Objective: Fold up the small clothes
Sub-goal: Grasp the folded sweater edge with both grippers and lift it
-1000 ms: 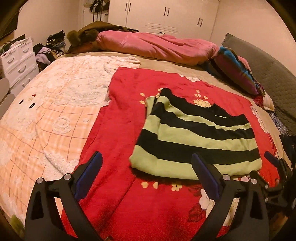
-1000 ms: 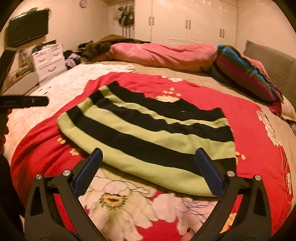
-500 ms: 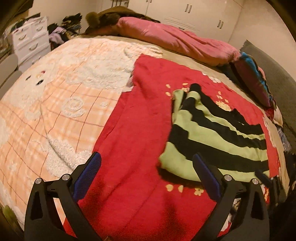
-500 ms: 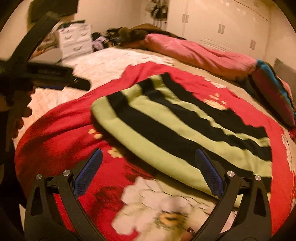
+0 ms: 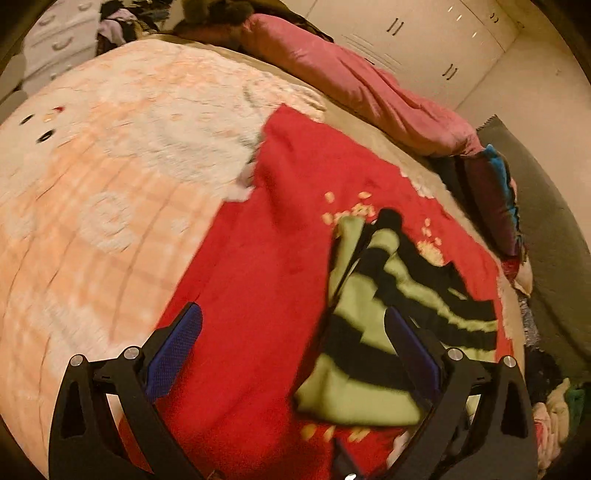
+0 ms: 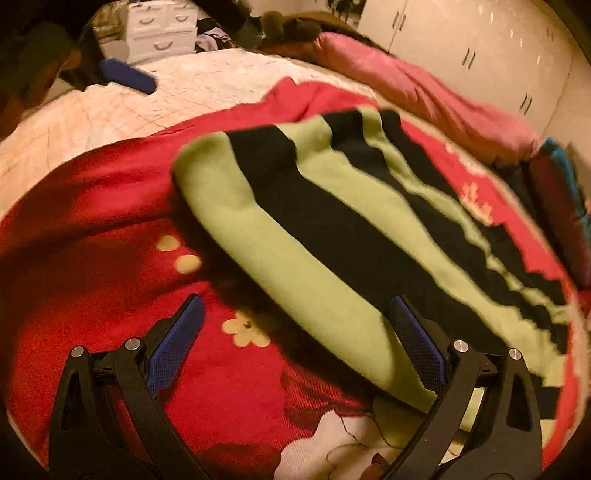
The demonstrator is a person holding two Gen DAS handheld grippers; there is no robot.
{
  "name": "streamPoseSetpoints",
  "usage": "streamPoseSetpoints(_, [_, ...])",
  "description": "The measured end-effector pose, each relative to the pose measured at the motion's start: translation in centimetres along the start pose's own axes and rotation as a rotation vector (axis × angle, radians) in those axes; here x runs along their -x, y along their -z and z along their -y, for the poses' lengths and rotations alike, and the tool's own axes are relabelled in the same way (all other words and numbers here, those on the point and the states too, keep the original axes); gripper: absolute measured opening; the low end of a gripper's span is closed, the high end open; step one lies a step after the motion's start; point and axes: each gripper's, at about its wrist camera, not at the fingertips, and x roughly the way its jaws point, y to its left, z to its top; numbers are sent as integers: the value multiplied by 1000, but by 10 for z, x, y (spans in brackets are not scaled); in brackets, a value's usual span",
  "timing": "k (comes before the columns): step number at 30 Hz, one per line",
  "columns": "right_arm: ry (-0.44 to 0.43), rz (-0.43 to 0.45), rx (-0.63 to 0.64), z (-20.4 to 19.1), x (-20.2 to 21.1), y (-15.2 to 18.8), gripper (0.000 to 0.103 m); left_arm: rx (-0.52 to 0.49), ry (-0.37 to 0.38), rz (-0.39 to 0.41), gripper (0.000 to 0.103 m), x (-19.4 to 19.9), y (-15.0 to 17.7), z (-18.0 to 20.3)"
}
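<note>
A folded green-and-black striped garment [image 5: 391, 314] [image 6: 332, 229] lies flat on a red flowered blanket [image 5: 273, 236] [image 6: 92, 206] on the bed. My left gripper [image 5: 291, 350] is open above the blanket, its right finger over the garment's left edge, nothing held. My right gripper [image 6: 295, 350] is open too, low over the garment's near hem, its right finger against the cloth. One blue-padded finger of the left gripper [image 6: 127, 75] shows at the top left of the right wrist view. Both views are blurred.
A peach and white fleece blanket [image 5: 110, 177] covers the bed's left half. A pink duvet [image 5: 351, 85] and a striped pillow [image 5: 495, 199] lie at the far side. A white drawer unit [image 6: 162, 26] and wardrobes [image 6: 480, 44] stand beyond. Clothes are piled at the right [image 5: 557, 406].
Both grippers have swung left: the garment has slid to the right in each view. The left gripper now appears higher and farther left in the right wrist view. Both stay open.
</note>
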Motion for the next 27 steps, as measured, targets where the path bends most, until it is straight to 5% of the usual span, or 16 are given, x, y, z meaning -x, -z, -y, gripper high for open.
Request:
streamPoseSetpoints(2, [-36, 6, -49, 13, -3, 1, 77, -6, 38, -24, 98, -13, -11, 8])
streamPoseSetpoints(7, [-116, 55, -177, 45, 5, 2, 13, -14, 93, -111, 97, -65, -32, 26])
streamPoseSetpoints(17, [-207, 111, -186, 55, 18, 10, 10, 103, 258, -265, 94, -133, -32, 37])
streamPoseSetpoints(20, [-214, 110, -189, 56, 18, 9, 11, 103, 267, -287, 70, -139, -29, 44])
streamPoseSetpoints(27, [-207, 92, -227, 62, 14, 12, 30, 76, 203, -320, 70, -156, -30, 57])
